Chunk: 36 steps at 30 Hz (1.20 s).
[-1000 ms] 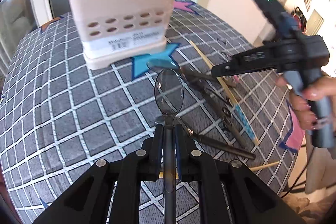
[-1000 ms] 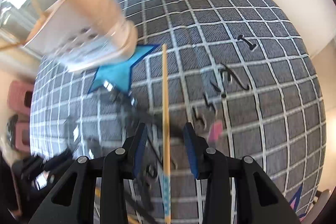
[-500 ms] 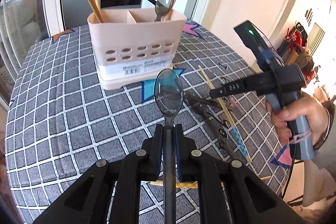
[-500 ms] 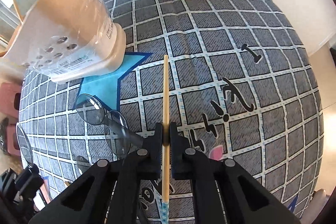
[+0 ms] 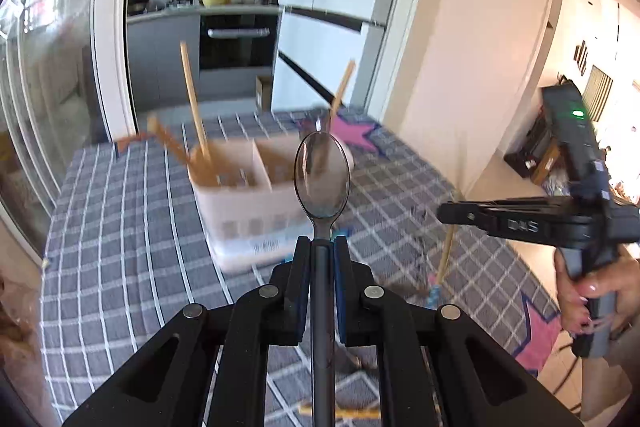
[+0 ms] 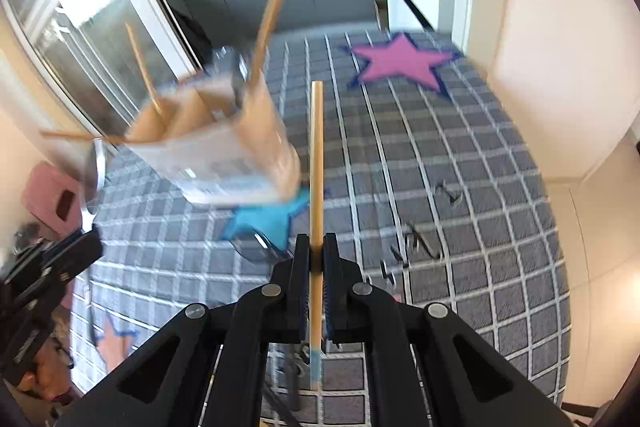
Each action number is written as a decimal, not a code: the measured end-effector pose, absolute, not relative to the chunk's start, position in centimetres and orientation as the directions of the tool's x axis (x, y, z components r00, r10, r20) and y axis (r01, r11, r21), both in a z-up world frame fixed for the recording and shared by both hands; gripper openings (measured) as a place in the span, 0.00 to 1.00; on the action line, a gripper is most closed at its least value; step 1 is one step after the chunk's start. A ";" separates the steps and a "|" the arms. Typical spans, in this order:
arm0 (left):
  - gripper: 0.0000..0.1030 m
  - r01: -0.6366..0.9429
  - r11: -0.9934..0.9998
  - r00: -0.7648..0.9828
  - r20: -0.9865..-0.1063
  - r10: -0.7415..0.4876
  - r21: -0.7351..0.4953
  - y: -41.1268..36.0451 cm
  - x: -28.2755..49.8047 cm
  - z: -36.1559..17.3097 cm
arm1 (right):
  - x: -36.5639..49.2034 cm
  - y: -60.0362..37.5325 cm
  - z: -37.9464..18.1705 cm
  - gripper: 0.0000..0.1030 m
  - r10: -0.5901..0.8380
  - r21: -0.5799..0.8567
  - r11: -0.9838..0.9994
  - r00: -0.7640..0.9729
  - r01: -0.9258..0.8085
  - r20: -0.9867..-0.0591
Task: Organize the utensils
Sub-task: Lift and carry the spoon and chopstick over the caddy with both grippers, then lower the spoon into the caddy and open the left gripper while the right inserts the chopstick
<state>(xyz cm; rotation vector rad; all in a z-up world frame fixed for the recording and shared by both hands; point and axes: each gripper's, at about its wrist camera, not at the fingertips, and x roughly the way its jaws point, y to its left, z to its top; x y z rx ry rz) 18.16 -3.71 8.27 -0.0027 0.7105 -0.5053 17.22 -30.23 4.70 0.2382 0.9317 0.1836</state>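
Observation:
My left gripper [image 5: 322,247] is shut on the handle of a dark translucent spoon [image 5: 322,175], whose bowl points forward toward the beige utensil holder [image 5: 248,199]. The holder stands on the checked tablecloth and has wooden chopsticks [image 5: 194,103] in its compartments. My right gripper [image 6: 316,247] is shut on a single wooden chopstick [image 6: 316,155] with a blue end, held above the table to the right of the holder [image 6: 224,155]. In the left wrist view the right gripper [image 5: 444,213] shows at the right with the chopstick [image 5: 446,255] hanging from it.
More dark utensils [image 6: 260,245] lie on the cloth near the blue star [image 6: 276,219]. Another chopstick [image 5: 340,413] lies near the table's front edge. A pink star [image 6: 404,63] marks the far right of the grey checked tablecloth [image 6: 460,167]. A person's hand [image 5: 592,287] holds the right gripper's handle.
The right gripper closed on the chopstick and lifted it off the cloth. The left gripper rose with the spoon and tilted up, so the holder's open top now shows.

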 end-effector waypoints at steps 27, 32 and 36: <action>0.41 0.249 0.943 0.862 -0.393 -0.321 -0.222 -3.0 29.1 11.8 | 25.2 -26.0 18.0 0.06 0.331 0.268 0.940 0.755 -0.212 -0.566; 0.41 0.215 0.962 0.884 -0.386 -0.266 -0.169 -3.6 30.1 11.0 | 27.3 -25.1 16.0 0.06 0.348 0.289 0.934 0.725 -0.212 -0.594; 0.41 0.222 0.967 0.889 -0.380 -0.255 -0.127 -3.9 30.3 10.9 | 28.7 -24.7 14.0 0.06 0.359 0.301 0.931 0.685 -0.208 -0.634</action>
